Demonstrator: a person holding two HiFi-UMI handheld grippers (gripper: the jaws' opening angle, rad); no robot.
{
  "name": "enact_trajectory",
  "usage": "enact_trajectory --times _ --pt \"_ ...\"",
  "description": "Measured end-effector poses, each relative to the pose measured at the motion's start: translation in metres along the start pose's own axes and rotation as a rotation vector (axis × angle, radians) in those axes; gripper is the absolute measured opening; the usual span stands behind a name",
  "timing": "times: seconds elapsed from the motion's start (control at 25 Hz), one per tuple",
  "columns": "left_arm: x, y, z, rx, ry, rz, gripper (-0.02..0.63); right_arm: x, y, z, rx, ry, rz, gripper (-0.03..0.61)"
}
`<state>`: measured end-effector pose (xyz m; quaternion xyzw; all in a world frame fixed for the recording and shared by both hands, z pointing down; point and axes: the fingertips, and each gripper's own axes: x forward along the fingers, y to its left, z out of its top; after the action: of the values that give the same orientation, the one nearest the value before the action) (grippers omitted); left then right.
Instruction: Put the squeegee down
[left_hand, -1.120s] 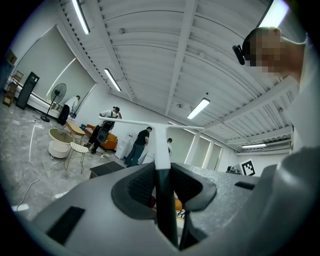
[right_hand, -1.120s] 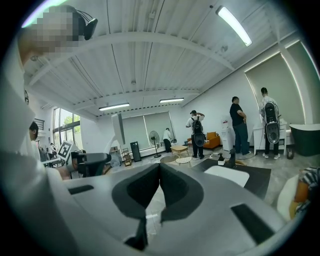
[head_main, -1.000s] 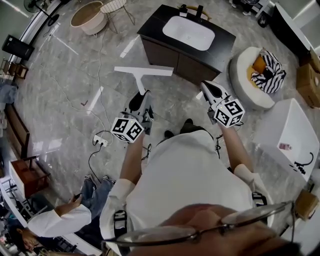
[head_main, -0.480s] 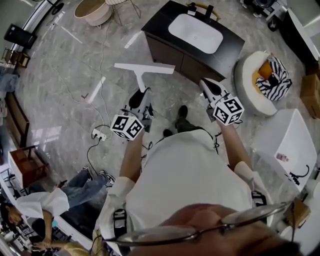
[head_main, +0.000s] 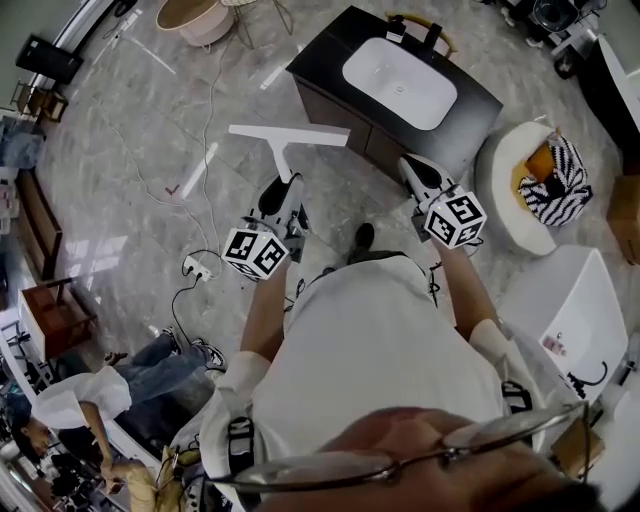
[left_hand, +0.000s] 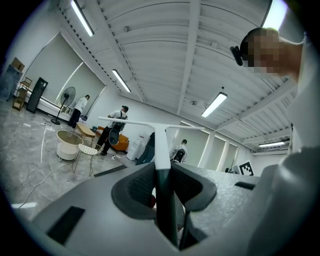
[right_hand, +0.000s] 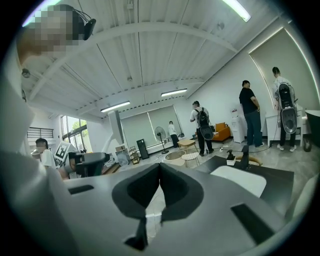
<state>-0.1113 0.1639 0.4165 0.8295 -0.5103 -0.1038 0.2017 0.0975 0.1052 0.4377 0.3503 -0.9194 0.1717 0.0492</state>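
Note:
A white T-shaped squeegee (head_main: 285, 139) sticks out ahead of my left gripper (head_main: 282, 188), its wide blade held level over the grey floor. In the left gripper view its dark handle (left_hand: 162, 195) runs between the pads, which are shut on it, and the white blade (left_hand: 150, 123) crosses above the jaws. My right gripper (head_main: 418, 172) hangs close to the near edge of the dark vanity cabinet (head_main: 385, 120) with the white basin (head_main: 400, 83). In the right gripper view the jaw tips (right_hand: 160, 167) meet with nothing between them, and the basin (right_hand: 239, 181) lies just right of them.
A round white seat with a striped cushion (head_main: 530, 185) stands right of the vanity. A white tub (head_main: 570, 300) is at the right. A cable and power strip (head_main: 197, 266) lie on the floor to the left. People (head_main: 90, 395) crouch at lower left; others stand far off.
The vanity and basin have drifted nearer and rightward in the head view as both grippers travelled toward them. The squeegee stays in the left gripper's hold, unchanged.

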Motion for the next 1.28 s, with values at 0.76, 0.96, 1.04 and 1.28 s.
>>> enact_trajectory --times 0.76,0.96,1.04,1.28 --pt "0.095 0.010 0.006 0.020 -0.003 0.050 0.097 0.044 -0.086 0.026 0.011 0.010 0.068 0.006" --pt "0.111 0.025 0.009 0.007 0.003 0.045 0.095 0.060 -0.096 0.030 0.017 0.011 0.058 0.006" --pt "0.119 0.033 0.012 0.003 0.006 0.039 0.095 0.069 -0.101 0.033 0.015 0.014 0.048 0.006" --pt "0.145 0.071 0.025 -0.005 0.033 0.009 0.095 0.105 -0.113 0.044 0.022 0.018 0.008 0.006"
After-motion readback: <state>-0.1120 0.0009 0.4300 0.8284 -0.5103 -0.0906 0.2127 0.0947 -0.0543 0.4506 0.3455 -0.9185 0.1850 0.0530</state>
